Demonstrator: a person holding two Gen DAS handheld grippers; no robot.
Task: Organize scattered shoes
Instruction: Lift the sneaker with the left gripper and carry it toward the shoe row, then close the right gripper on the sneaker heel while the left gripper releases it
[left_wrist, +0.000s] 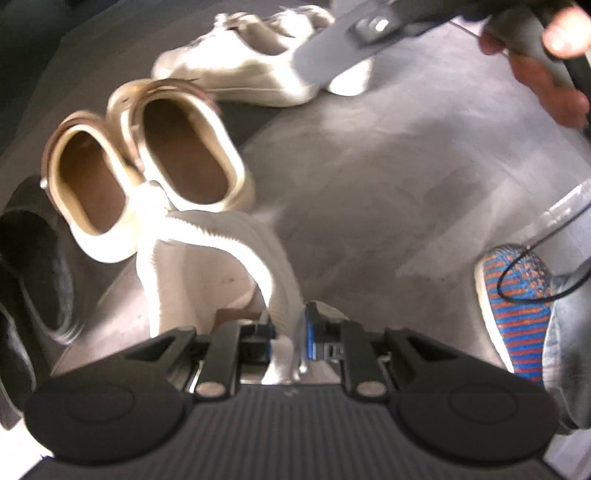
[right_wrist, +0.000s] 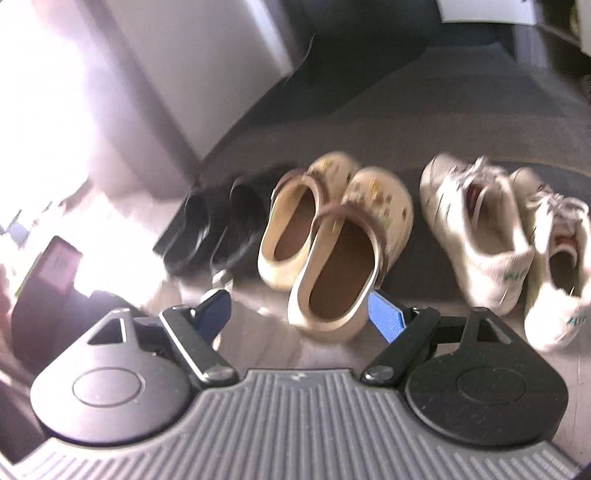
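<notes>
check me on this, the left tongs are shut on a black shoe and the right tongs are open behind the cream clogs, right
Not quite. In the left wrist view the left tongs are shut on the collar of a white knit shoe, not a black one. The rest holds: the right wrist view shows the right tongs open behind the cream clogs.

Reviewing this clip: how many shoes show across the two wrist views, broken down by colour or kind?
Black slip-on shoes: 2
Cream clogs with brown straps: 2
White lace-up sneakers: 2
White knit shoe held in the left gripper: 1
Blue-and-orange striped knit shoe, worn on the person's foot: 1
Total: 8
</notes>
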